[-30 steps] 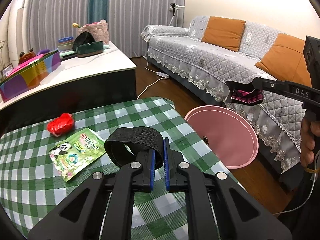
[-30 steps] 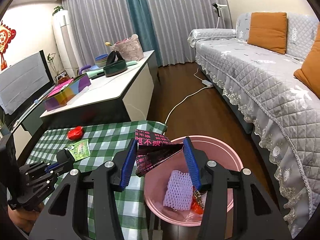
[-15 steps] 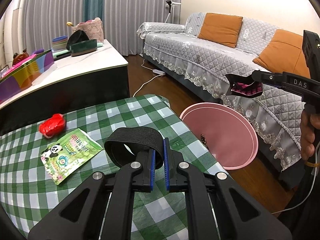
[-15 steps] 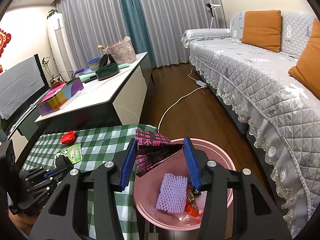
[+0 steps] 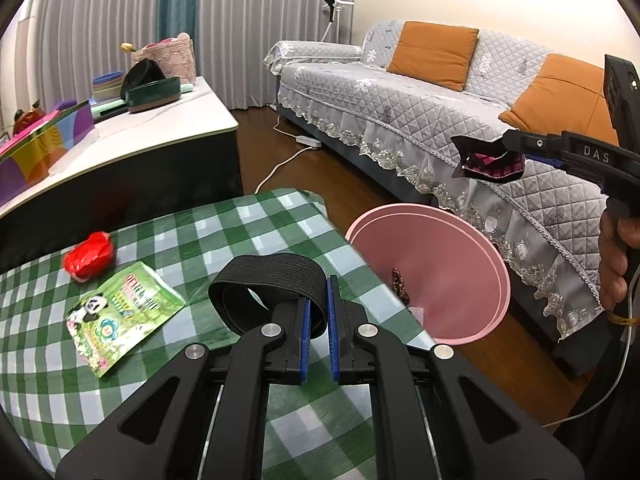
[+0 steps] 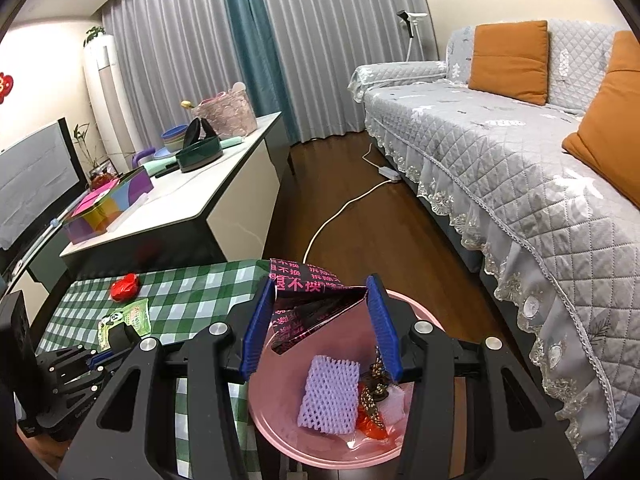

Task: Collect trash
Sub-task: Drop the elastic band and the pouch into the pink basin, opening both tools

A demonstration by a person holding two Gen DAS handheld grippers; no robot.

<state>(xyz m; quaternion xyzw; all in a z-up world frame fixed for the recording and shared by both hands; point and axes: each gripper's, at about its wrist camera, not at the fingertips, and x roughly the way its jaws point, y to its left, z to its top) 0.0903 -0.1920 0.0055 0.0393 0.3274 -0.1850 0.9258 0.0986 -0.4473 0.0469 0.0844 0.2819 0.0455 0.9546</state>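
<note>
My right gripper (image 6: 320, 294) is shut on a black packet with pink print (image 6: 310, 304), held in the air above a pink bin (image 6: 272, 400). The bin holds a purple foam net (image 6: 330, 396) and red wrappers (image 6: 370, 424). In the left wrist view the same packet (image 5: 490, 164) hangs above the pink bin (image 5: 440, 256). My left gripper (image 5: 317, 292) is shut on a black elastic band (image 5: 272, 276) over the green checked table (image 5: 240, 232). A red crumpled wrapper (image 5: 90, 256) and a green panda packet (image 5: 124, 316) lie on the cloth to its left.
The bin stands on the wood floor between the table and a grey sofa (image 5: 420, 112) with orange cushions. A white-topped cabinet (image 5: 132, 132) with bowls and boxes stands behind the table. A white cable (image 6: 344, 208) runs across the floor.
My right gripper has carried the packet a little further over the pink bin. The left gripper has stayed where it was, with the band still in it.
</note>
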